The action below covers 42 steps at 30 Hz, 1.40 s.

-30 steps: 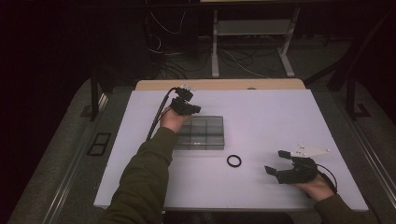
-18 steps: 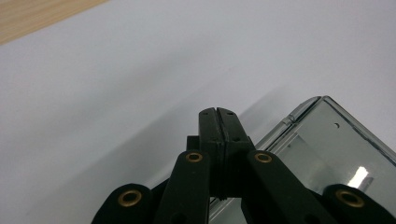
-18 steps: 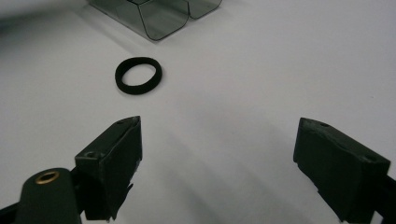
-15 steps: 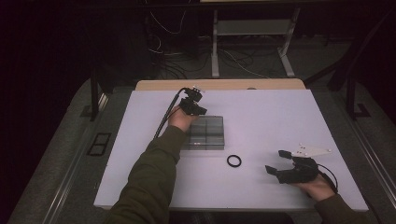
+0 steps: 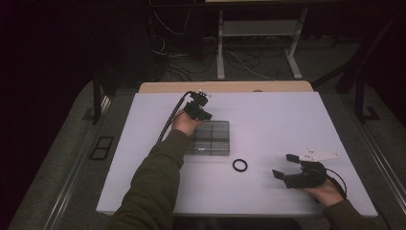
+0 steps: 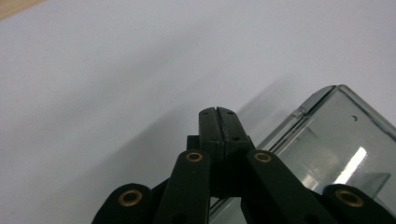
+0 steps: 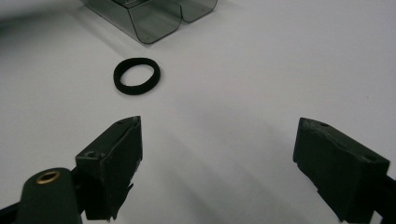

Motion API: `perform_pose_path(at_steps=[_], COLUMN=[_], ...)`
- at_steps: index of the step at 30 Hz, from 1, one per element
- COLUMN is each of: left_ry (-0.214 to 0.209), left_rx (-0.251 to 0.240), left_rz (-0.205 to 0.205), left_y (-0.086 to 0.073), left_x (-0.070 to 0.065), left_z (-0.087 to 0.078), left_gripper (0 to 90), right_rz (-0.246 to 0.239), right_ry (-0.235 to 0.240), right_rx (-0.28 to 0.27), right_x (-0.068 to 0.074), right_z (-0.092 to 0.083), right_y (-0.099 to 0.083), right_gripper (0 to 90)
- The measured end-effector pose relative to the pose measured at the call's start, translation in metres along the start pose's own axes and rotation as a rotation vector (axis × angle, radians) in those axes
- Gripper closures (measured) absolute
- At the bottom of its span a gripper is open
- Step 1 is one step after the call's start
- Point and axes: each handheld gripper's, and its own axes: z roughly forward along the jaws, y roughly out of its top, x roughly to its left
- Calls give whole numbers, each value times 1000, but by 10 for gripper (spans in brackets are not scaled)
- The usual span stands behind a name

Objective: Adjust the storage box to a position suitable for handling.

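Note:
A clear plastic box [image 5: 213, 139] with compartments lies left of the middle of the white table [image 5: 287, 120]. My left gripper [image 5: 205, 114] is at the box's far left corner, its jaws shut with nothing between them. In the left gripper view the closed tips [image 6: 218, 112] hang over bare table just beside the box's corner [image 6: 327, 140]. A black ring [image 5: 240, 165] lies flat a little in front of the box. My right gripper [image 5: 283, 166] rests near the front right and stands open and empty; in its own view the ring [image 7: 136, 75] and the box [image 7: 149, 14] lie ahead of its jaws [image 7: 217, 163].
A wooden strip [image 5: 225, 86] runs along the table's far edge. The left gripper's cable [image 5: 170, 122] trails off along the forearm. Dark floor with cables and a metal stand [image 5: 258, 43] lies beyond the table.
My left gripper has shifted a little to the right along the box's far corner. The right gripper, ring and box have stayed put.

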Motion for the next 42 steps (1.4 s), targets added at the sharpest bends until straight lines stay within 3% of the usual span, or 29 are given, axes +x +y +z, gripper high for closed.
perform_pose_path(at_steps=[11,17,22,32,42], left_ry=[-18,-14,7,5,-2], left_rx=[16,25,44,57,54], left_rz=[12,-1,21,30,70], left_y=[-11,-19,-23,-32,-40], left_x=[-1,1,0,-4,-14], left_z=[-5,-12,-16,-22,-25], left_gripper=[890,890,889,890,890], right_rz=[-2,-4,-8,-12,-9], right_ry=[-8,-11,-12,-14,-15], right_rx=[-1,-2,0,2,-1], right_x=[0,0,0,0,1], right_z=[-1,-1,0,0,0], right_y=[0,-1,-1,-1,0], right_gripper=[147,147,147,147,147])
